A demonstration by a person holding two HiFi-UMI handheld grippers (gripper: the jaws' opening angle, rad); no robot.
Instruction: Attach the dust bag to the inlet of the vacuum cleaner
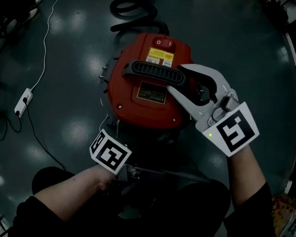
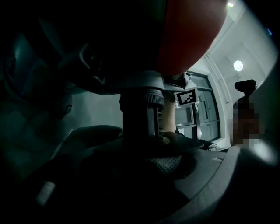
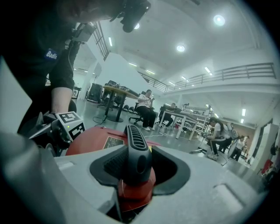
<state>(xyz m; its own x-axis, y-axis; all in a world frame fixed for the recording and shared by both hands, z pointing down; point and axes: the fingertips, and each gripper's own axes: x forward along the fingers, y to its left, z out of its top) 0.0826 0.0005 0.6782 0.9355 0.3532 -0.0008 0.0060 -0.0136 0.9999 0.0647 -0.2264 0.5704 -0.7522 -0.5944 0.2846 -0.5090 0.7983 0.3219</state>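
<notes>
The vacuum's red motor head (image 1: 146, 91) carries a black ribbed handle (image 1: 153, 73). My right gripper (image 1: 175, 79) has its jaws on either side of the handle's right end. In the right gripper view the handle (image 3: 136, 148) sits between the pads, against the left one, and looks gripped. The left gripper shows mainly as its marker cube (image 1: 110, 152); its jaws reach under the head's near edge, out of sight. In the dim left gripper view a black ribbed cylinder (image 2: 142, 118) hangs below the red head between my left gripper (image 2: 144, 153) jaws; contact is unclear. No dust bag is recognisable.
A black hose (image 1: 132, 10) coils on the dark floor beyond the vacuum. A white power strip (image 1: 23, 101) with its cable lies at the left. Bright clutter sits at the lower right (image 1: 291, 217). Seated people and tables (image 3: 146, 105) are far off.
</notes>
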